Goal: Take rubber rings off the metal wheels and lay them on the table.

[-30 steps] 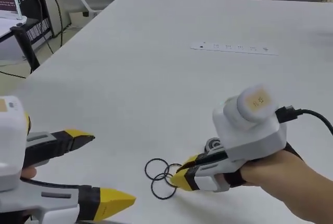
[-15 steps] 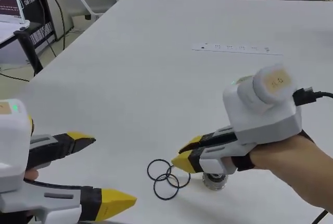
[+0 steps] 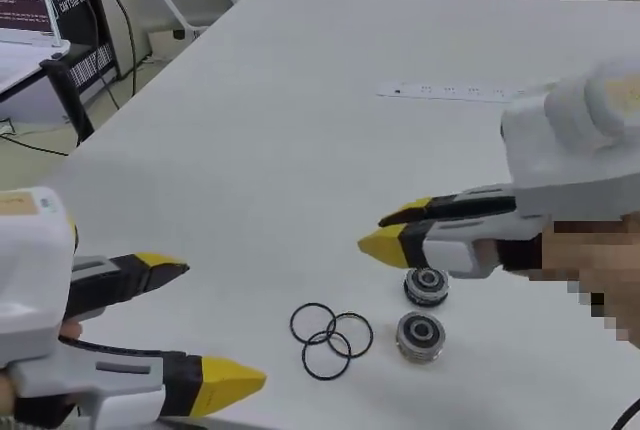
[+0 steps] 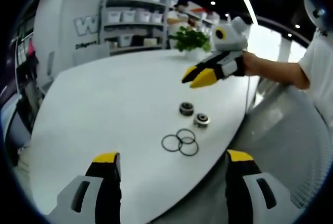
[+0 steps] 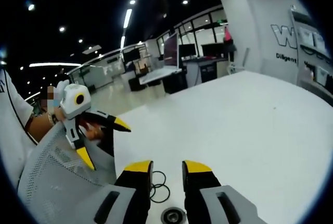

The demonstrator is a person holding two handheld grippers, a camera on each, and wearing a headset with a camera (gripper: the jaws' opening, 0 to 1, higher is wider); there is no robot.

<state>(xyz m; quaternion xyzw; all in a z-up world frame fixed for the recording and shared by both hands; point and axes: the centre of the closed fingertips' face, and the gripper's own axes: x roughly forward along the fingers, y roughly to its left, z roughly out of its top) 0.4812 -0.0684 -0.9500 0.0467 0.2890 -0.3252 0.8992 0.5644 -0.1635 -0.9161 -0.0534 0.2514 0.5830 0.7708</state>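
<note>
– Tongs first: my right tongs (image 3: 375,232) hang above the table (image 3: 300,130) with the jaws almost together. I see a thin gap between them and nothing inside. My left tongs (image 3: 225,325) are spread wide and are empty too.

– And where are the parts?

– Three rubber rings (image 3: 330,335) lie flat on the table, each one overlapping the others. The two metal wheels (image 3: 419,335) sit just beside them, at 3 o'clock from the rings. The tips of the right tongs are at about 11 o'clock from the farther wheel (image 3: 427,285) and do not touch it. The left tongs wait at 8 o'clock from the rings.

– What can go wrong from here?

– The wheels are short, round and made of hard, smooth grey metal with a dark centre. If I pinch one at its curved edge, I think it can slip out and roll away. The rings are thin, black and soft. A careless jaw may drag them or push them off the near side of the table. The farther wheel has a darker rim, but I cannot tell if a ring is on it. If there is one, it may spring away when I pull it.
</note>
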